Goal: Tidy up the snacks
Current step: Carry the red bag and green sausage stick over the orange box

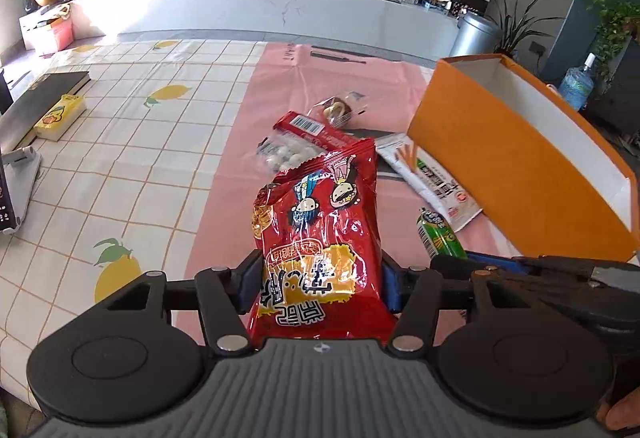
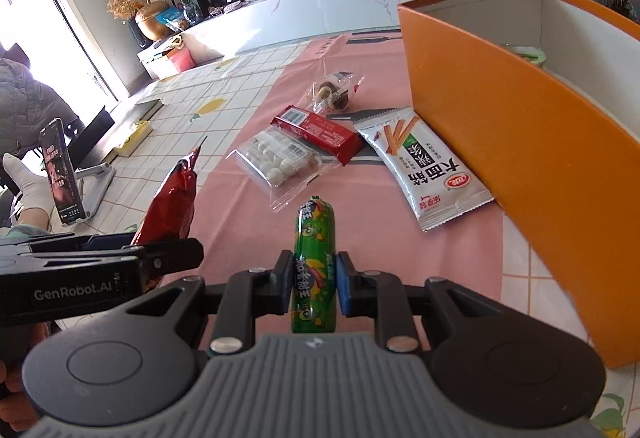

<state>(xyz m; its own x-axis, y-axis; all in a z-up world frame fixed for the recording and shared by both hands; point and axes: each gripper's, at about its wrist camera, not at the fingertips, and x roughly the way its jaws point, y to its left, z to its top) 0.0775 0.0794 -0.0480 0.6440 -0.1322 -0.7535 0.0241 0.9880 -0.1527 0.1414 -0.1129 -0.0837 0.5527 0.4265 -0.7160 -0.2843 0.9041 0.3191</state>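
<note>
Left gripper (image 1: 314, 278) jaws clamped the red snack bag (image 1: 320, 230); right gripper (image 2: 313, 280) jaws gripped the green sausage stick (image 2: 314, 266). Slick bag could slip before the orange box (image 2: 520, 166), frame right.

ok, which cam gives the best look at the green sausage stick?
Right wrist: the green sausage stick shows nearly full length, label readable, held between the right gripper pads. Left wrist shows only its upper part at the right, the rest hidden behind that gripper.
</note>
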